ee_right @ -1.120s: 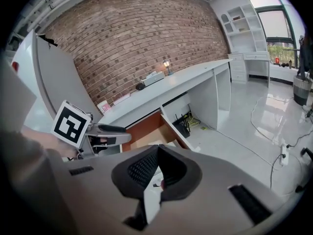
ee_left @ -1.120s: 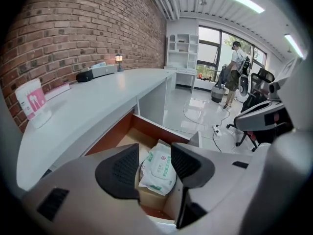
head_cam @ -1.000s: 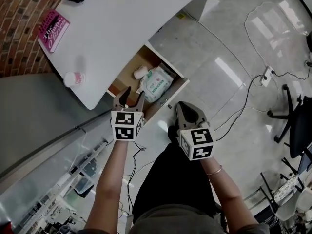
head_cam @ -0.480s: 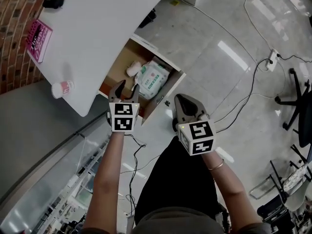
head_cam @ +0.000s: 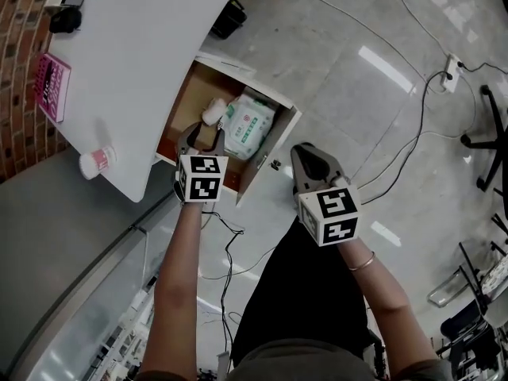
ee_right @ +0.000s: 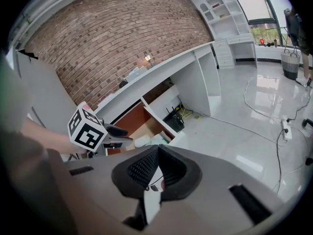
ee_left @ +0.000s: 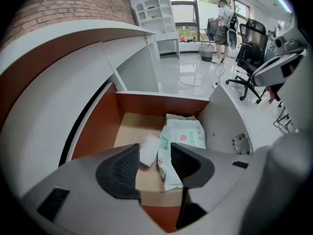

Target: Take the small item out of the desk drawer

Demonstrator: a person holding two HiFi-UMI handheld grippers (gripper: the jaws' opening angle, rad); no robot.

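The brown desk drawer (head_cam: 181, 105) stands pulled open under the white desk (head_cam: 143, 54). Inside lie a small white item (head_cam: 212, 111) and, to its right, a white-and-green wipes pack (head_cam: 248, 125). My left gripper (head_cam: 203, 133) hovers open over the drawer's near end. In the left gripper view the small white item (ee_left: 149, 150) shows between the two jaws, untouched, with the wipes pack (ee_left: 185, 137) beside it. My right gripper (head_cam: 305, 152) is shut and holds nothing, out over the floor to the right of the drawer front (head_cam: 270, 153).
On the desk lie a pink book (head_cam: 49, 86), a small white-and-pink bottle (head_cam: 95, 161) near the edge, and a black object (head_cam: 63, 18). A black bin (head_cam: 228, 18) sits under the desk. Cables and a power strip (head_cam: 452, 66) cross the glossy floor; an office chair (head_cam: 490, 137) stands right.
My left gripper has moved forward from outside the drawer's front to over its inside, nearer the small white item. The right gripper stays shut beside the drawer.
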